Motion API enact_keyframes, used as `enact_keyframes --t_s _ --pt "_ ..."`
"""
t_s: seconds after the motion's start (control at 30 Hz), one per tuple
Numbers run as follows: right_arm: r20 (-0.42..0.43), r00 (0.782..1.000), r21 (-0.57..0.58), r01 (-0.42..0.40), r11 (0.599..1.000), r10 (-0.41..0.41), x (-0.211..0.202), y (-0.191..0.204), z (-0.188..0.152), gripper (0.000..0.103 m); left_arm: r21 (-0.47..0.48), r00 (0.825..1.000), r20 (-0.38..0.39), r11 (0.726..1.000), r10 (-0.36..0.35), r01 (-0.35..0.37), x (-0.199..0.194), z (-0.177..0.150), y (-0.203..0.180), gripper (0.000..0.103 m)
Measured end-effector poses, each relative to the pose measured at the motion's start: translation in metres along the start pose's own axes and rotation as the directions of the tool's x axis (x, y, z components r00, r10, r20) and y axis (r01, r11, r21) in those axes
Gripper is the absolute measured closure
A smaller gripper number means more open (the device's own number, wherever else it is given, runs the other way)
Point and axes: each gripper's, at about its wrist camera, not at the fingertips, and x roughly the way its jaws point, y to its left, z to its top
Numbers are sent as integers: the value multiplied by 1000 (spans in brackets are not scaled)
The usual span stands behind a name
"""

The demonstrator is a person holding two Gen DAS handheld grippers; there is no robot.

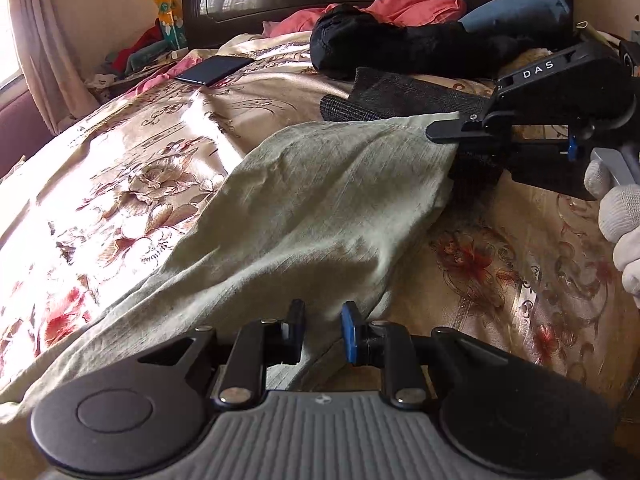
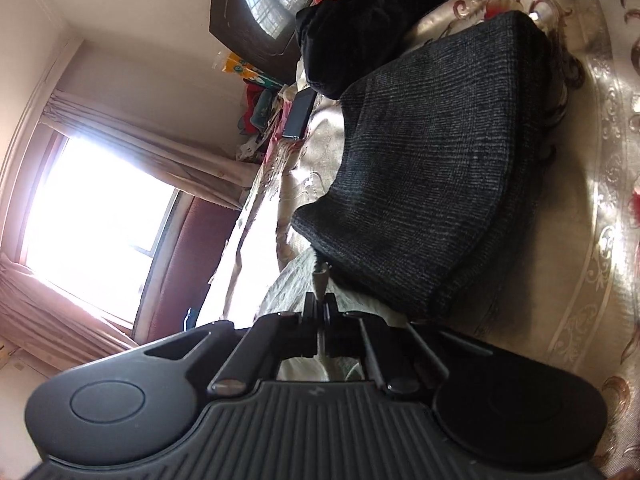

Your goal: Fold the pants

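Note:
Pale green pants (image 1: 312,200) lie on the floral bedspread (image 1: 132,168), stretching from the near left toward the right. My left gripper (image 1: 322,320) is open just above their near edge, holding nothing. My right gripper (image 1: 442,132) is shut on the pants' far corner and lifts it off the bed. In the right wrist view the right gripper (image 2: 320,304) pinches a thin fold of the pants (image 2: 294,280), with its jaws closed tight.
A folded dark grey garment (image 2: 424,168) lies just behind the held corner, also in the left wrist view (image 1: 400,96). A black garment (image 1: 392,44), pink clothes (image 1: 412,4) and a blue pillow (image 1: 516,8) sit by the headboard. A phone (image 1: 214,70) lies at the far left.

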Motion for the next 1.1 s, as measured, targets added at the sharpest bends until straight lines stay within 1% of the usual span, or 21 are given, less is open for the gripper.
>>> enact_keyframes --t_s 0.07,0.13,0.2,0.23,0.27,0.3,0.33,0.37,0.47,0.6,0.63,0.67,0.73,0.8,0.83,0.87,0.9,0.93,0.97,1.07,1.1 --pt "-30 997 15 76 997 -75 11 -16 0 98 -1 1000 -10 1000 2 -2 3 -1 0 68" --pt "-92 994 68 62 996 -56 21 -27 0 95 -2 1000 -14 1000 4 -4 4 -1 -1 68" --pt "-113 992 58 67 996 -61 20 -22 0 93 -2 1000 -12 1000 4 -4 4 -1 -1 68" --pt "-99 993 20 64 998 -62 13 -16 -1 87 -3 1000 -11 1000 3 -3 3 -1 0 68" --pt "-87 994 -4 64 998 -64 6 -12 -2 74 -5 1000 -11 1000 1 -1 3 -2 1 68" --pt "-81 995 -19 58 998 -60 0 -10 -4 66 -4 1000 -11 1000 0 0 3 -2 2 68" --pt "-80 995 -25 54 998 -56 -7 -9 -7 52 -2 1000 -11 1000 0 0 4 -2 3 68" --pt "-83 995 -24 55 998 -57 -10 -10 -11 48 -2 1000 -10 1000 0 0 4 -2 3 67" --pt "-107 991 -20 75 997 -77 -4 -18 -17 48 -5 1000 -6 1000 3 -3 4 -2 5 67" --pt "-71 996 7 53 999 -52 18 -24 -17 49 -12 1000 -7 1000 14 -15 -2 -4 7 67" --pt "-69 997 6 44 999 -43 23 -22 -17 45 -13 1000 -7 1000 19 -19 -4 -5 8 67" --pt "-65 997 3 32 999 -32 25 -20 -18 44 -16 1000 -7 1000 22 -22 -5 -6 9 67" --pt "-60 998 -14 17 1000 -17 28 -19 -23 44 -33 1000 -3 999 20 -20 -9 -9 12 67" --pt "-59 998 -31 -9 999 7 35 -21 -25 50 -55 1000 2 998 9 -9 -12 -11 15 67" --pt "-59 998 -25 -7 1000 5 39 -22 -24 68 -64 1000 3 998 4 -4 -13 -12 17 67" --pt "-76 997 -4 13 1000 -13 44 -23 -22 99 -72 1000 4 997 3 -3 -15 -12 18 67" --pt "-114 993 41 9 999 -4 48 -24 -20 98 -73 1000 1 997 10 -10 -16 -12 19 67" --pt "-129 991 106 -33 994 47 47 -22 -18 98 -71 1000 -1 997 19 -19 -18 -13 19 67" --pt "-126 987 128 -80 989 96 41 -16 -15 98 -66 1000 0 997 31 -31 -22 -13 20 67" --pt "-53 977 27 -206 978 207 4 24 15 98 -80 999 16 996 42 -40 -39 -15 23 66" --pt "-37 972 -2 -232 973 232 -6 34 26 98 -90 999 37 995 37 -34 -46 -16 24 61"
